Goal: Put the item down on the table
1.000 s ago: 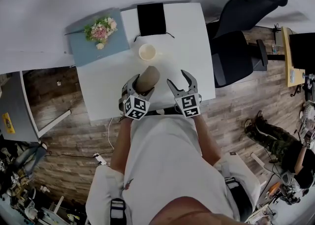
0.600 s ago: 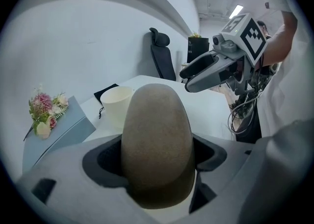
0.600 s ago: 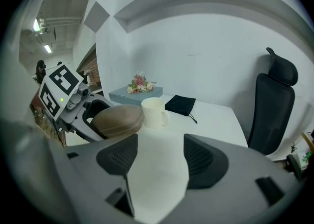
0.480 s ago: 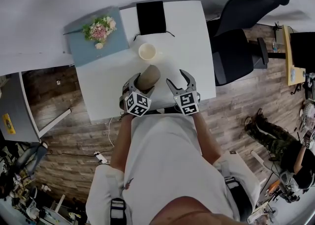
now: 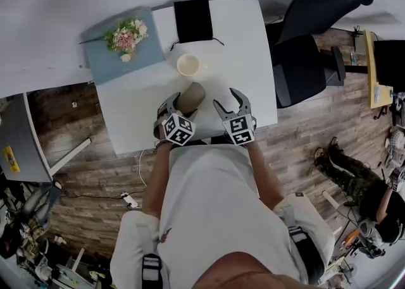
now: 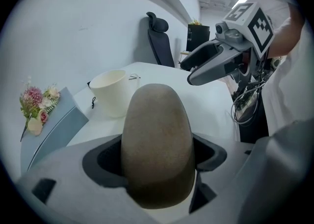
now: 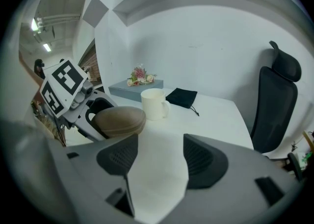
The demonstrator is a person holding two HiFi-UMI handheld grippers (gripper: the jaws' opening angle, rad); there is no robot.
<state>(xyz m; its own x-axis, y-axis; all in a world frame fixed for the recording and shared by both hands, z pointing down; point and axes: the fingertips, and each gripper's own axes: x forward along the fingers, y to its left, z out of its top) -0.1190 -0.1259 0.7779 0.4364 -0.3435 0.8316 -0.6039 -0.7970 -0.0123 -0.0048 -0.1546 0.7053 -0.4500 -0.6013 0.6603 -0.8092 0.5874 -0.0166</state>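
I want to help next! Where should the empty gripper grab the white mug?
Probably the handle: the mug stands upright and its handle sticks out sideways, on the side of the right gripper. Come in level from the person's side with fingers open, then close them across the loop. The left gripper holds the brown oval item.

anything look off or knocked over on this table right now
Nothing stands out. The white mug stands upright, the black pouch lies flat beyond it, and the flowers rest on the grey-blue box. The brown oblong item sits clamped in the left gripper; the right gripper is open and empty.
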